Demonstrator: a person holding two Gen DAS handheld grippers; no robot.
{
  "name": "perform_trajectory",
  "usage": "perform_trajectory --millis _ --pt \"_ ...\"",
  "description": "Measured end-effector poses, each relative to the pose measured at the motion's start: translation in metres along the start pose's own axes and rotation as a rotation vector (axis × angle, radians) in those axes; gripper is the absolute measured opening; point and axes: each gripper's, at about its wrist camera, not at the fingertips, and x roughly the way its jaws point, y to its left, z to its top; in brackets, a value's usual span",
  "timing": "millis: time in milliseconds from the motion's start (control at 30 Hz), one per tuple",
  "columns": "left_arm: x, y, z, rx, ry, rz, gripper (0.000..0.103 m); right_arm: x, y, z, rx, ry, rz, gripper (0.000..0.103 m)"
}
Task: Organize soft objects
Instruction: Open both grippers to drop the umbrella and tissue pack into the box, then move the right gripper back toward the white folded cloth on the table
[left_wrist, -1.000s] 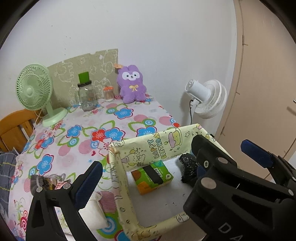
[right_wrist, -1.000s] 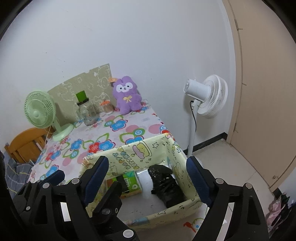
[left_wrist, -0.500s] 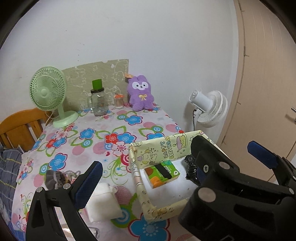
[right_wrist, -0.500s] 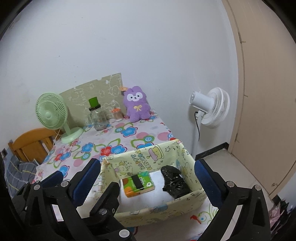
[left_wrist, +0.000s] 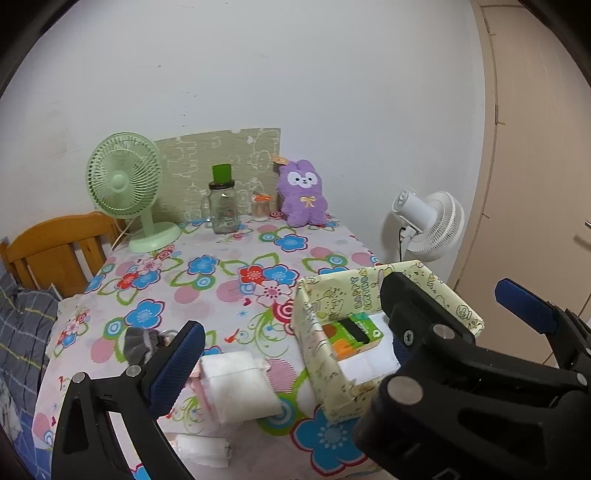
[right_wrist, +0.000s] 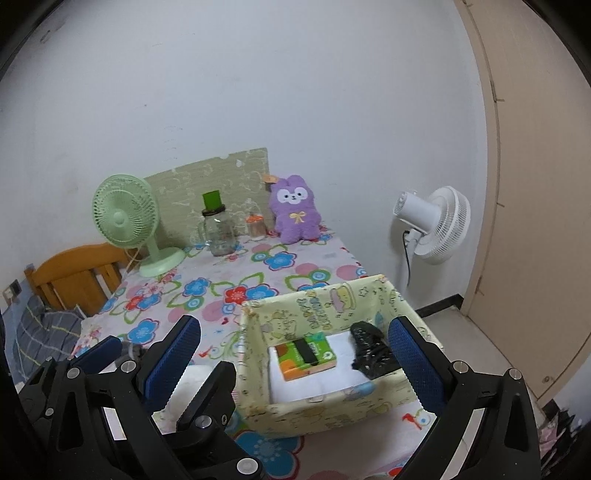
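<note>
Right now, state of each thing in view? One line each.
left gripper: open, empty
right gripper: open, empty
yellow box: open top, upright
tissue pack: inside box, flat
black bag: inside box, crumpled
white packet: on table, outside box
grey cloth: on table, bunched
purple plush: upright by wall

1. The box (right_wrist: 325, 406) sits at the desk's (left_wrist: 229, 280) near right corner; a tissue pack (right_wrist: 308, 354) and crumpled bag (right_wrist: 371, 350) lie inside.
2. Left of the box lies a folded cloth (left_wrist: 238, 387).
3. The plush toy (left_wrist: 303, 194), jar (left_wrist: 221, 210) and table fan (left_wrist: 127, 188) stand along the desk's far edge.
</note>
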Motion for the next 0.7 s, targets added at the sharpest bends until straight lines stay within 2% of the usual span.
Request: perform_trajectory --millis 700 --pt "-0.008 0.053 -0.039 -0.057 0.021 0.066 0.103 0.006 0.051 -0.038 -0.036 0.039 0.067 0.103"
